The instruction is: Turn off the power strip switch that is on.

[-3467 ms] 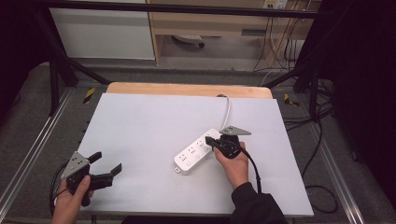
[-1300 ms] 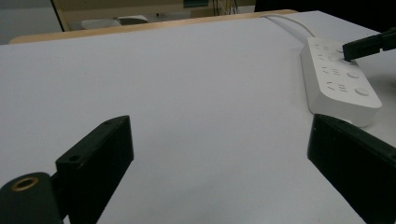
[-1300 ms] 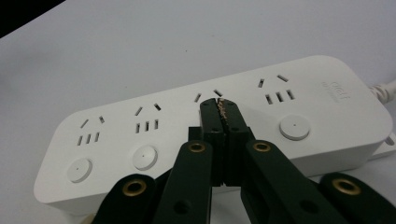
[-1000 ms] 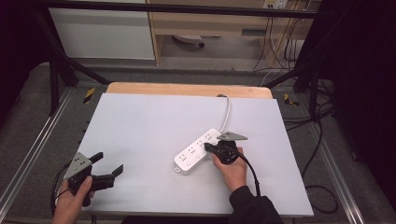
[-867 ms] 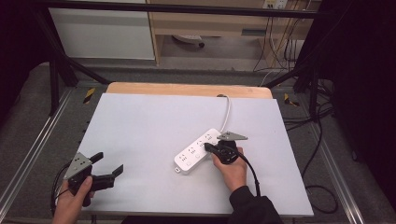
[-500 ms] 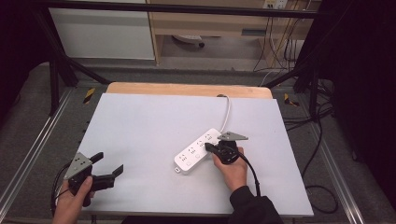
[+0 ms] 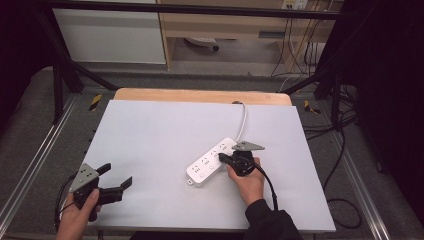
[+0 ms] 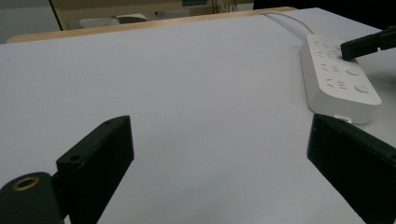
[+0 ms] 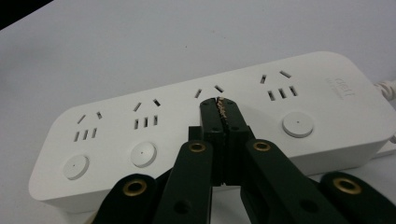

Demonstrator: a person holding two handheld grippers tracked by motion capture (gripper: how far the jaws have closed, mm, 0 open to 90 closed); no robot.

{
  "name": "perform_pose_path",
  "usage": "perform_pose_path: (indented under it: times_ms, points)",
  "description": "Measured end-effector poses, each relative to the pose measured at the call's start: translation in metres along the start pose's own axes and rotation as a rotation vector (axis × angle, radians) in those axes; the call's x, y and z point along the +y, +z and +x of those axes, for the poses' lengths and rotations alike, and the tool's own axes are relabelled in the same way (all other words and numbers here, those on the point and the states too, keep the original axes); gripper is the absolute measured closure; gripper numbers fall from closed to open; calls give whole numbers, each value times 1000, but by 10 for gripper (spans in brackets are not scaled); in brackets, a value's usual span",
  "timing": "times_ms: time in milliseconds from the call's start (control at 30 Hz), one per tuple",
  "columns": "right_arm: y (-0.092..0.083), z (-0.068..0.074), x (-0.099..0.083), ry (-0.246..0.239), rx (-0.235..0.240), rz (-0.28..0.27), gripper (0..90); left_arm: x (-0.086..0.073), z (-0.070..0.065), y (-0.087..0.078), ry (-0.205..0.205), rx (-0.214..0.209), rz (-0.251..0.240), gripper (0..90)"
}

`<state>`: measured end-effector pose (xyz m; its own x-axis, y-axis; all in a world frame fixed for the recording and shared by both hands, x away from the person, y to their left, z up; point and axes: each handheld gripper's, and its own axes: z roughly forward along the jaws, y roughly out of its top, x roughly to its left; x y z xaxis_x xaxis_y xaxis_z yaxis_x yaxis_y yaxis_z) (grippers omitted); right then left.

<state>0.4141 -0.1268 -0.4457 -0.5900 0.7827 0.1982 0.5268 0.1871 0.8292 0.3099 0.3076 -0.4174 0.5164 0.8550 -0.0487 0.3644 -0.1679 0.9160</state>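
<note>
At the lower left of the high view, the person's left hand (image 7: 76,219) is resting at the near edge of the white table (image 7: 150,125) and keeping the left gripper (image 7: 118,174) parked there. Its fingers are standing wide apart with nothing between them, and it is sitting just where it sat a few seconds back.

Moving toward the centre, the white power strip (image 7: 210,162) is lying flat and at a slant a little right of the middle of the frame. Its cord (image 7: 243,117) is running up toward the far edge of the table.

At the strip's right-hand part, the right hand (image 7: 247,182) is holding the right gripper (image 7: 222,156) with its fingers pinched fully together, gripping nothing. In the right gripper view the joined tips are lying on top of the strip, just below the two slanted slots of the third outlet from the left. They are covering the spot where the other outlets are showing a round button.

The change is small. A few seconds ago this gripper was sitting slightly higher in the frame, and it has since slid down a touch onto the strip and has been holding there for the last second. I am taking this to mean the person is pressing that outlet's switch with the closed tips. Whether the button is actually going down, I cannot tell.

As for writing, faint raised lettering is showing at the strip's far right end in the right gripper view, but it is too pale to read.
</note>
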Motion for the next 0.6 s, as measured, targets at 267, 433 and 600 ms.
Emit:
perform_pose_path:
  times_ms: [267,433,600]
  points:
    - [0,-1,-2,1,9,-10,900,0,0,0,0,2,2,70]
    - [0,-1,-1,-5,8,-7,900,0,0,0,1,1,4,70]
    - [0,-1,-1,-8,10,-5,900,0,0,0,0,2,4,70]
